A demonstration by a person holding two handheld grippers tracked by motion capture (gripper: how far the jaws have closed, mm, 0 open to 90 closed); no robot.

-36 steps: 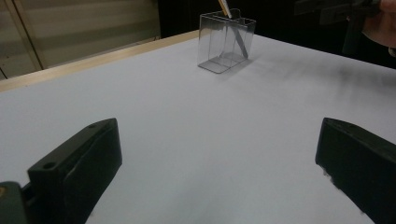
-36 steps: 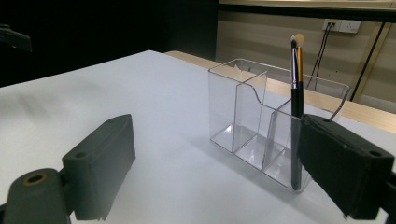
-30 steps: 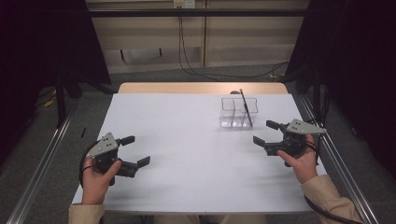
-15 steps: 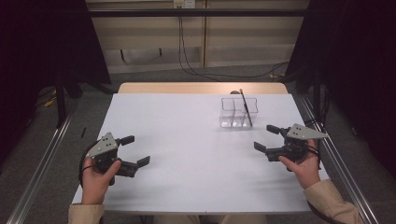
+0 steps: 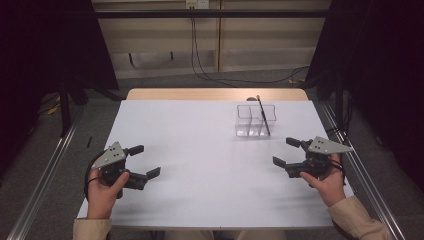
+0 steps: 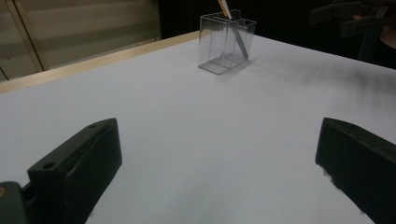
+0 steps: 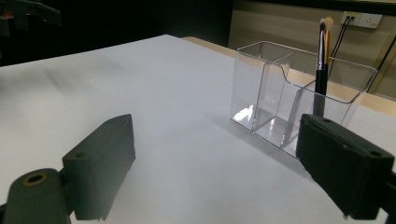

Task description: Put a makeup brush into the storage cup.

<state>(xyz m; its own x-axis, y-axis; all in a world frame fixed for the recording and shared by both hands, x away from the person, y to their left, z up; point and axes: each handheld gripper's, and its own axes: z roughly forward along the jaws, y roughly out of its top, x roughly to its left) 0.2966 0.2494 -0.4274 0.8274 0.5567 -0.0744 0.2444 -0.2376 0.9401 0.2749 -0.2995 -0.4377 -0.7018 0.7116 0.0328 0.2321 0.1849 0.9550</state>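
Brush [image 7: 321,70], slim and black-handled, stands in clear boxy plastic organizer [image 7: 299,100].

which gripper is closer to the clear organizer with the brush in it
Right. The right gripper sits just in front of the clear organizer, slightly to its right. The left gripper is far across the table on the left side. Both have open jaws.

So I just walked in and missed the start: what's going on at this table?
A person sits at a white table with a tool in each hand. The left tool and the right tool both have open jaws and hold nothing, each hovering near its own side of the table. Toward the far right stands a clear divided organizer with a makeup brush leaning in it, untouched. The right tool is nearer to it.
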